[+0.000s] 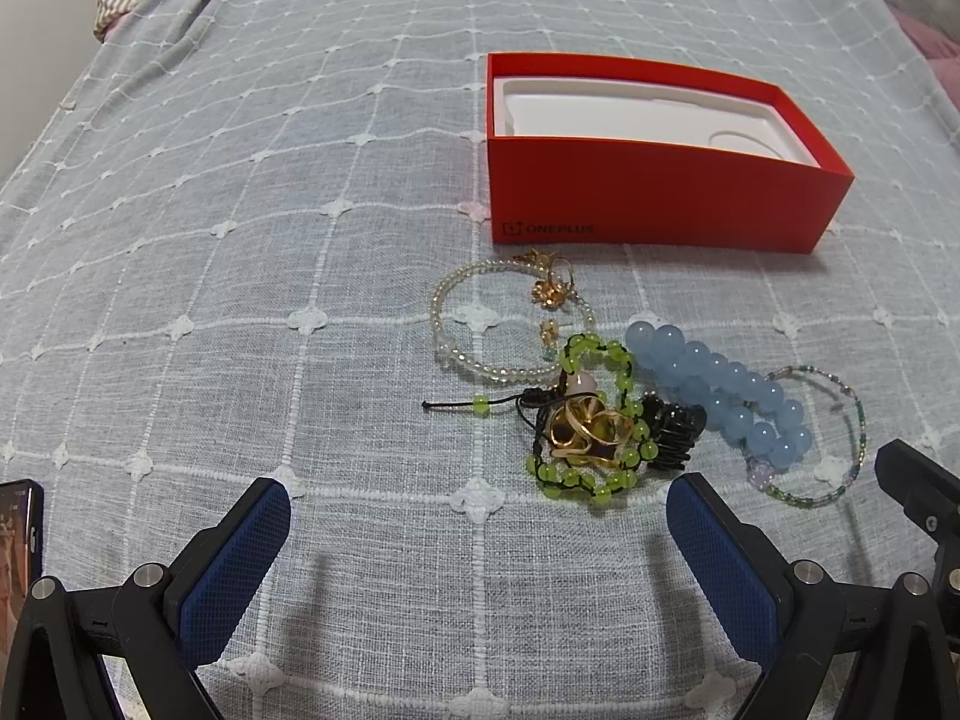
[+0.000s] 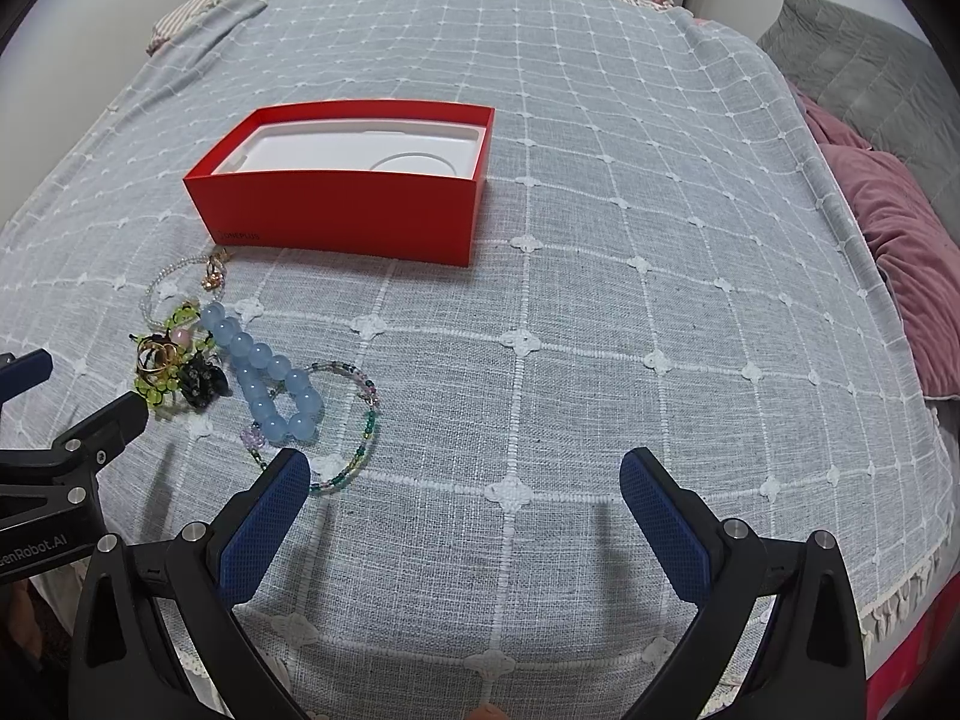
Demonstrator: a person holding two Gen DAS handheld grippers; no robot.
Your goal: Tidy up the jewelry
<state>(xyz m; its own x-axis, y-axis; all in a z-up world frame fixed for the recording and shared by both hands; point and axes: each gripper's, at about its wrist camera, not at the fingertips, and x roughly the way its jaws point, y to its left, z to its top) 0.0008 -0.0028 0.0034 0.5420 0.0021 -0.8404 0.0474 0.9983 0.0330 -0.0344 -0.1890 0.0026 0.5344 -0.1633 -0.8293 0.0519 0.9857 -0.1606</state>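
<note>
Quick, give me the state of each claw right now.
Left claw: open, holding nothing, just short of the jewelry pile.
Right claw: open, holding nothing, over the bedspread.

Bed [image 2: 600, 240] under grey-blue cover with white grid stitching. Open red box [image 2: 360, 216] with white insert sits mid-bed. Just before it, jewelry in loose heap: clear bead bracelet [image 1: 450, 324] with gold charm nearest box; green bead bracelet [image 1: 606, 480] tangled with gold rings [image 1: 591, 429]; black clip [image 1: 675, 429] beside them; blue bead bracelet [image 1: 720, 384]; thin multicolour bead strand [image 2: 360, 450] at outer side. Pink pillow [image 2: 900, 240], grey pillow [image 2: 870, 72] at right edge.
</note>
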